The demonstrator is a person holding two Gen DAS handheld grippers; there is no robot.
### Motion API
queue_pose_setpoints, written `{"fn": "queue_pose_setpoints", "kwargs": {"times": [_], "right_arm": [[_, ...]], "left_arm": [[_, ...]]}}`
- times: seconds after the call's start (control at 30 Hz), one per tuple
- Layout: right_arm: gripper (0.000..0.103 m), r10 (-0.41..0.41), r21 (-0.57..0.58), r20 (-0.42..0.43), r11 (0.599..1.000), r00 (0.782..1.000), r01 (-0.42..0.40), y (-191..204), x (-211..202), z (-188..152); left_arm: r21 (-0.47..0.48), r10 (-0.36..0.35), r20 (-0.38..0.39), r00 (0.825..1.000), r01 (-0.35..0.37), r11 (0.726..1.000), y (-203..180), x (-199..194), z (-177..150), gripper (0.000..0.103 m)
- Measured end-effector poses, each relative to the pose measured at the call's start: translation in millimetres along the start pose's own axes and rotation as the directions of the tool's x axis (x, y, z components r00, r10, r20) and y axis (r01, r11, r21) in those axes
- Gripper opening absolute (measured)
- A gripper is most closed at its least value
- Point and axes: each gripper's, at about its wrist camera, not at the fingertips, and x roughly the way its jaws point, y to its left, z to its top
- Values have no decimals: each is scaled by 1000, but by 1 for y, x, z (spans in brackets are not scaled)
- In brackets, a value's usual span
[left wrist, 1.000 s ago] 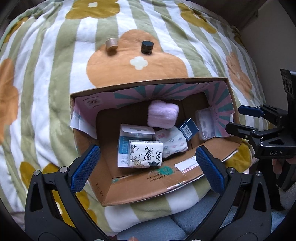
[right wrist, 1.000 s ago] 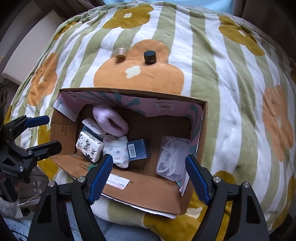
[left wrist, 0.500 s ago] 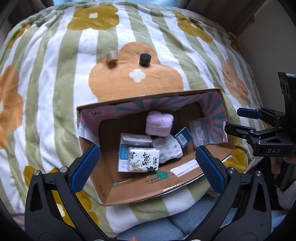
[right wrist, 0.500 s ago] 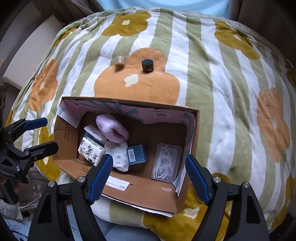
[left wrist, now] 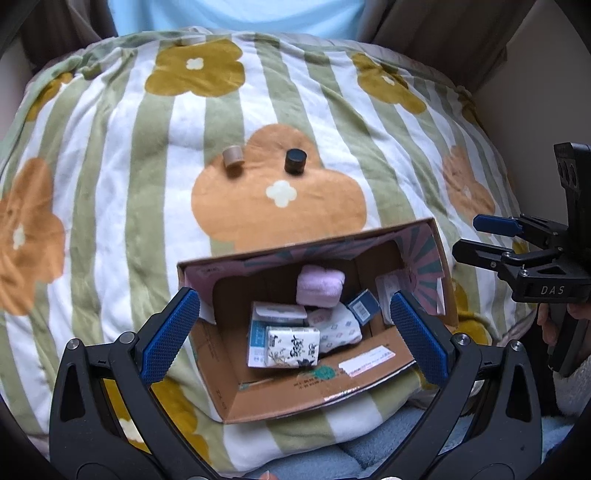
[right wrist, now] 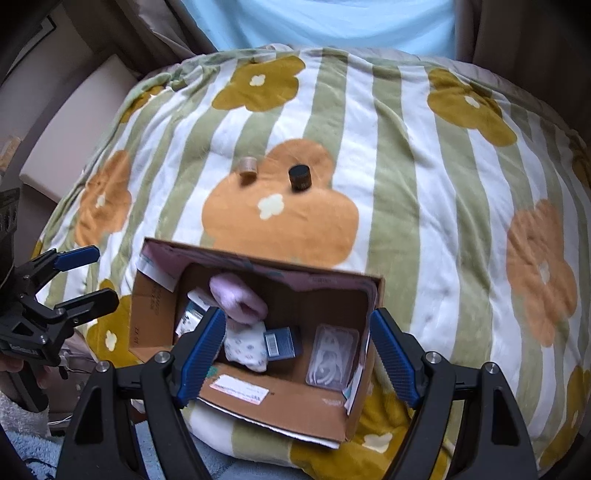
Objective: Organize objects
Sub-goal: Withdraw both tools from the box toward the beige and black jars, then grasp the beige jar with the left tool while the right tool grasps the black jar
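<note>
An open cardboard box (left wrist: 295, 391) lies on the striped flower blanket (left wrist: 155, 147). In it are a pink rolled towel (left wrist: 319, 290), a tissue pack (left wrist: 293, 347), a floral pouch (left wrist: 340, 328), a small blue box (left wrist: 364, 306) and a clear plastic pack (right wrist: 330, 356). Beyond the box, a tan cylinder (left wrist: 232, 158) and a black jar (left wrist: 295, 160) stand on the blanket. My left gripper (left wrist: 295, 336) hangs open above the box's left half, holding nothing. My right gripper (right wrist: 298, 356) hangs open above its right half, also holding nothing. Each gripper shows at the edge of the other's view.
The blanket covers a rounded bed that drops off at both sides. A small tan object (left wrist: 190, 38) sits at its far edge, before a light blue surface (right wrist: 317, 22). A beige ledge (right wrist: 74, 122) runs along the left. Blue fluffy fabric (left wrist: 369, 446) lies below the box.
Both grippers have risen and tipped up, so the box looks smaller and lower and more of the far blanket shows. Both stay open. Nothing in the box has moved.
</note>
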Motion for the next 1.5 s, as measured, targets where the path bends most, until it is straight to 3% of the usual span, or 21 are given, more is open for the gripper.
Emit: {"fn": "queue_pose_setpoints", "kwargs": {"times": [0.1,0.17,0.27,0.6,0.83,1.17,1.5], "right_arm": [[78,-5,-18,9,1000,1000,5,0,1,9],[89,0,-22,10,1000,1000,0,0,3,15],[97,9,-34,22,999,1000,-8,-1,6,25],[97,47,-26,4,999,999,-47,-10,29,63],[97,76,1,-59,997,995,-76,-19,55,99],[97,55,-14,-117,998,992,-57,-26,100,143],[96,60,-27,-205,997,977,-67,-32,164,174]], "left_arm": [[-8,5,-1,1000,-5,1000,2,2,6,103],[-15,9,-5,1000,-9,1000,4,4,10,103],[-24,15,-11,1000,-16,1000,8,9,17,103],[-70,36,-33,999,-38,997,28,35,55,103],[-95,73,-62,995,-79,992,44,66,89,103],[-119,92,-141,986,-109,987,70,130,139,103],[-199,60,-196,979,-99,975,94,191,171,99]]}}
